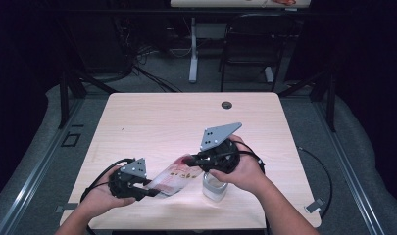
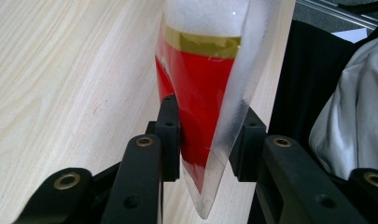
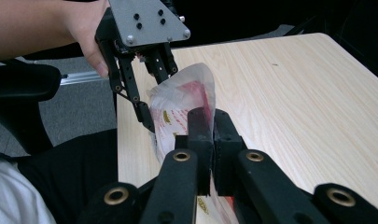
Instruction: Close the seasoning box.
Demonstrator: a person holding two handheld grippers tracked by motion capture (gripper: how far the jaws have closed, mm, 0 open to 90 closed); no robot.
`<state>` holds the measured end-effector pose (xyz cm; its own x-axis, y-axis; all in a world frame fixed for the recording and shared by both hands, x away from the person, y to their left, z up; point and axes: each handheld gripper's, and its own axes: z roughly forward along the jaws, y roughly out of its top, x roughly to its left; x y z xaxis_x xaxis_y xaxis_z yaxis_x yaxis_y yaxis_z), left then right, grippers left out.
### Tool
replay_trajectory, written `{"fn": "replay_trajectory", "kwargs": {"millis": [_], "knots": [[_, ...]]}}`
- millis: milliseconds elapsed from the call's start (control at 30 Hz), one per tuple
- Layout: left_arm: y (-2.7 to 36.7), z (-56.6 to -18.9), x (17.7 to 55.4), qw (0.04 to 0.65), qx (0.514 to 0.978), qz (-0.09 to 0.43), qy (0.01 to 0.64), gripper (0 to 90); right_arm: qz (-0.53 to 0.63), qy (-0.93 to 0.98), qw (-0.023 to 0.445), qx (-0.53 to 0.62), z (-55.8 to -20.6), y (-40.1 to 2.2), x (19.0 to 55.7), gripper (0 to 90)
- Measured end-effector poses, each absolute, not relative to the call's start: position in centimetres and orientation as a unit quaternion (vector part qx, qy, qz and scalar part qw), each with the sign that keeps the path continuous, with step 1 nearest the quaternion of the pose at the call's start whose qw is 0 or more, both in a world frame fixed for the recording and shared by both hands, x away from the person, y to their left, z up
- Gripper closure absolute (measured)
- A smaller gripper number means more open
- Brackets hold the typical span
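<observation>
My right gripper (image 3: 210,140) pinches the soft red-and-clear plastic pouch (image 1: 174,175) low in frame; my left gripper (image 2: 206,140) clamps its other end. It's probably light and slippery, so I keep to the edges above the small clear jar (image 1: 214,188).

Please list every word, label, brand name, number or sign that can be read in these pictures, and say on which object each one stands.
No text can be read in these pictures.
Clear plastic bag with red print and a gold band: no lettering visible in the left gripper view.
Same bag, small gold marks on the red and white print in the right gripper view: too small and blurred to read.
Small clear jar: no label visible.
</observation>
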<state>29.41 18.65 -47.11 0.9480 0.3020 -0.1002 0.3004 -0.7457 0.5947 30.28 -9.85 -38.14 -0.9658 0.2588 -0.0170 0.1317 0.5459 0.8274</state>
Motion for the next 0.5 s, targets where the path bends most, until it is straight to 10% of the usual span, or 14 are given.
{"fn": "replay_trajectory", "kwargs": {"millis": [500], "knots": [[18.12, -46.12, 29.41, 0.292, 0.943, 0.003, 0.158, 69.9, 0.484, 0.864, 0.073, 0.118, -38.76, -10.8, 30.0, 89.2]]}}
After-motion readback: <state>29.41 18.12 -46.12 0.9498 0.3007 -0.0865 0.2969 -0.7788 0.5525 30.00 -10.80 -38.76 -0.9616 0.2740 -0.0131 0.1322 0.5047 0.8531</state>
